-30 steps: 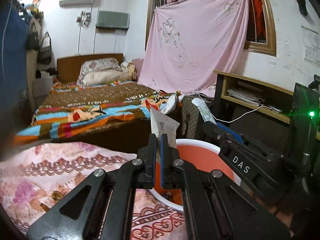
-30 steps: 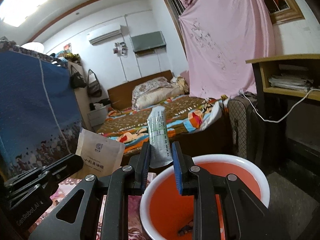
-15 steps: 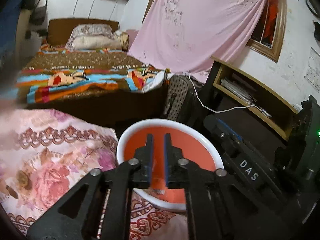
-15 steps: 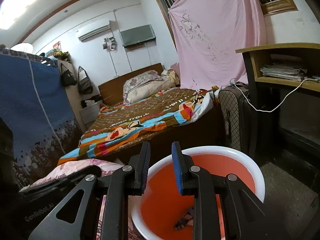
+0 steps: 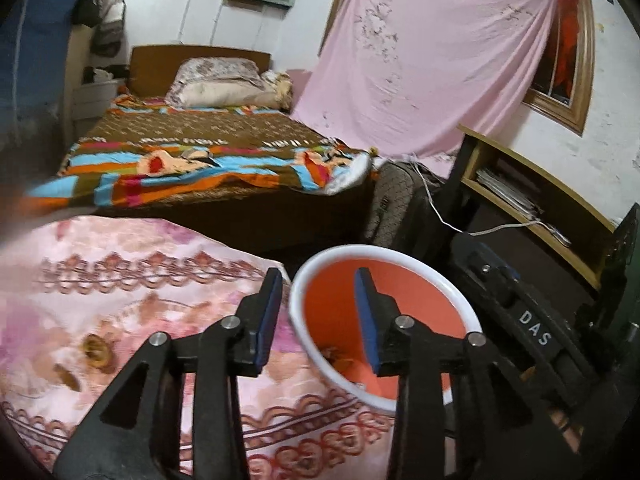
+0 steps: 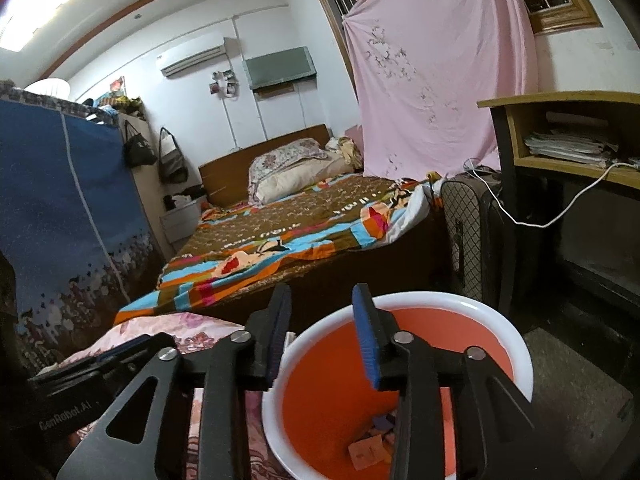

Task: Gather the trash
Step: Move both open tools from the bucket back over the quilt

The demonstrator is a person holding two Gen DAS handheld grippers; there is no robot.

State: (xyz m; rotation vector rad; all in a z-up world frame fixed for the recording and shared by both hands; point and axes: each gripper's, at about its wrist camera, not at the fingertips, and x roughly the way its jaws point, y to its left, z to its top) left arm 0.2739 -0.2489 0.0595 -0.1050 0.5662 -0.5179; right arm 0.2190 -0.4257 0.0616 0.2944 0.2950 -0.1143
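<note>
Both claws hang over the orange bucket (image 6: pixel 400 368), jaws just parted and nothing between them. The left claw (image 5: pixel 318 312) straddles the bucket's white rim beside the pink floral cloth (image 5: pixel 120 300); the right claw (image 6: pixel 322 332) sits over the rim too. The trash, a small paper packet (image 6: pixel 366 454) among other scraps, lies on the bucket's bottom, below the right claw; the left wrist view shows only a brownish scrap (image 5: pixel 334 354) there.
</note>
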